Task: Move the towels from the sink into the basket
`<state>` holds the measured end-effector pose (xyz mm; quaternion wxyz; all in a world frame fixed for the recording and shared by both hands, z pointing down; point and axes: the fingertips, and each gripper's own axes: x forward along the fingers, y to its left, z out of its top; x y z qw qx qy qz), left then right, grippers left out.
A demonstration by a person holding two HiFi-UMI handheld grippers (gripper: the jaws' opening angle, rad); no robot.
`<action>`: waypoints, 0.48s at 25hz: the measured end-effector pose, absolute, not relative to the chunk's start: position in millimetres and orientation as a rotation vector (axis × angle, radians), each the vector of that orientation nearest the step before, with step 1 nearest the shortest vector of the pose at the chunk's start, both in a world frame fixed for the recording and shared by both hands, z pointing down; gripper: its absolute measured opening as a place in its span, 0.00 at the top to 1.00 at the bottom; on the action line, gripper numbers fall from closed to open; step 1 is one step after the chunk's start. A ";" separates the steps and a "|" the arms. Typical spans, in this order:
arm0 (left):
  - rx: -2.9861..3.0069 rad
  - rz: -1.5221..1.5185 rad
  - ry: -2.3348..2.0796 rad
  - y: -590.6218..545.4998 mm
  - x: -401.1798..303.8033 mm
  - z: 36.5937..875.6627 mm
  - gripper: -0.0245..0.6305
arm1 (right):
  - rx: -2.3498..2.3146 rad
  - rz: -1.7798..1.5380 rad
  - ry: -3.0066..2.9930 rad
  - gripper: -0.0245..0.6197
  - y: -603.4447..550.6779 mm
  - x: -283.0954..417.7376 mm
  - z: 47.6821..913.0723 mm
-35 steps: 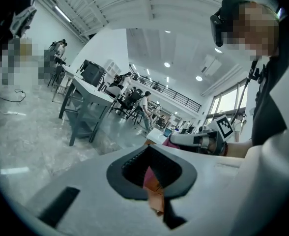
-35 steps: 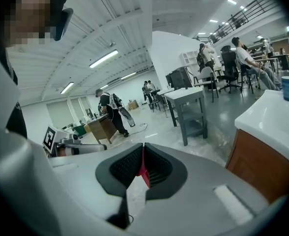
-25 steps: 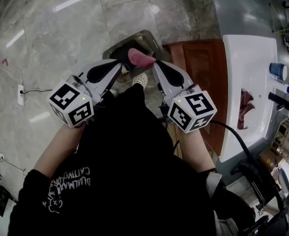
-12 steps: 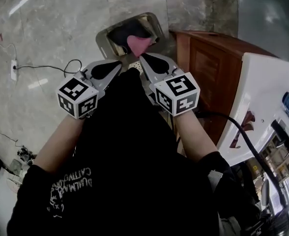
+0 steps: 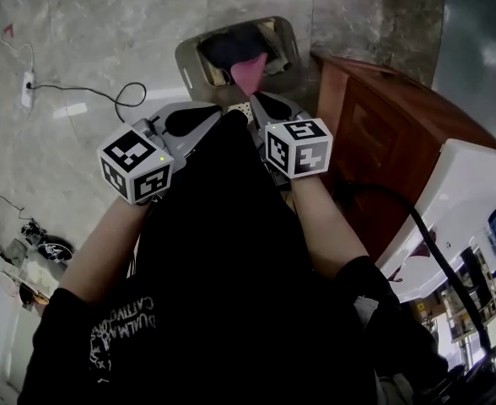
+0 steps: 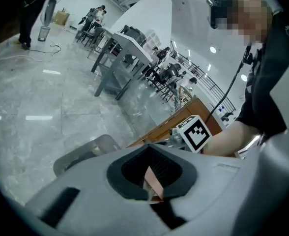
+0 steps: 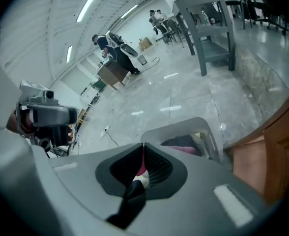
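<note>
Pink towel [image 5: 250, 72] is gripped by both tools at once, bunched between their tips over the near side of the grey basket [image 5: 275, 34].

Left gripper [image 5: 210, 116]: jaws closed down narrow. The left gripper view shows a thin salmon-pink fold of the towel pinched between the pads.

Right gripper [image 5: 263, 104]: same state, jaws nearly together. The right gripper view shows a pink strip of towel clamped in the slit between the pads.

The two tools converge from left and right, tips close together just beside the basket's near rim. Their marker cubes sit nearer the person, well apart from each other.

Basket stands on the marble floor [image 5: 105, 24], far side of the scene, just left of the wooden cabinet [image 5: 383, 125]. A dark cloth [image 5: 223, 47] lies inside. The right gripper view also shows pink fabric in there, but I can't tell whether it is a separate piece or the hanging end of the held towel.

White sink [image 5: 476, 184] is at the right edge on top of the cabinet, well apart from the basket. Its contents can't be made out from here.

A black cable [image 5: 117, 99] loops on the floor left of the basket.
</note>
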<state>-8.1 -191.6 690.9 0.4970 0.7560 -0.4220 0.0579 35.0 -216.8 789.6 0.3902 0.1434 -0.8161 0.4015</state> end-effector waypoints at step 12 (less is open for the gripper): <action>1.778 0.176 -0.981 -171.1 1.6 701.8 0.96 | 0.274 1.013 -2.053 0.92 -205.3 28.5 795.1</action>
